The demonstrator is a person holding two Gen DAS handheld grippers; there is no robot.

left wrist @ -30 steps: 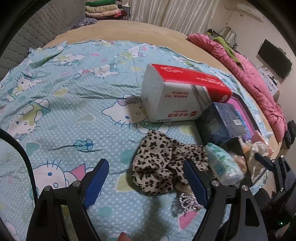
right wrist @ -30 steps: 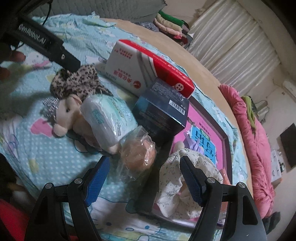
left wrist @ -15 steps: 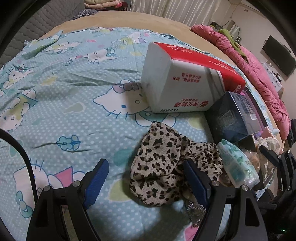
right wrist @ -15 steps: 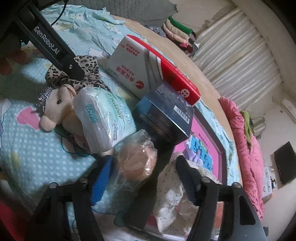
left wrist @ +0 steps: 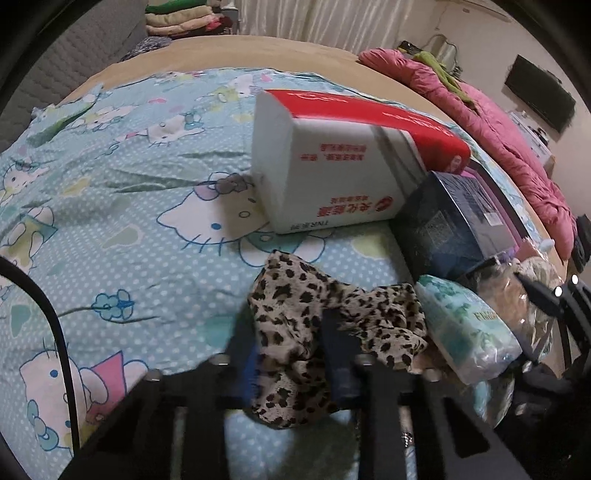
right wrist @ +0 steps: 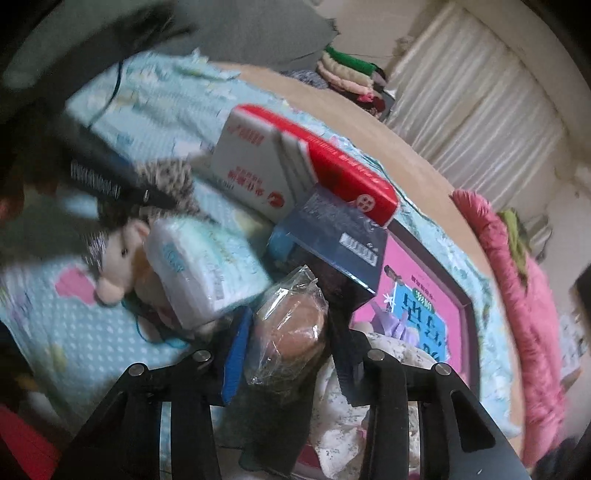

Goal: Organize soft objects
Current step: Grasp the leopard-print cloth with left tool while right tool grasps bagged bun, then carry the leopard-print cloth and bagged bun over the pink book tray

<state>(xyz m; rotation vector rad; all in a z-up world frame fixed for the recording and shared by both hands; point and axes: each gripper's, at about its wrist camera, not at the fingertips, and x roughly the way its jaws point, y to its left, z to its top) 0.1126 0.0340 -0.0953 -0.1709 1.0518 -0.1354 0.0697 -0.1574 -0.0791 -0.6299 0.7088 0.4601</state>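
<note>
Both claws, wide open a second ago, now pinched: left gripper (left wrist: 291, 365) on leopard-print cloth (left wrist: 325, 325), right gripper (right wrist: 291, 354) on plastic-wrapped bun (right wrist: 291, 328). Lift likely next.

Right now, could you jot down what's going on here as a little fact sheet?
Setting: bed with a cartoon-cat sheet
Left gripper: jaws closed on the leopard-print cloth
Right gripper: jaws closed on a plastic-wrapped brown item
Nearby: red-and-white tissue pack, dark blue box, wet-wipes pack, plush toy
Behind: pink quilt, folded clothes
</note>
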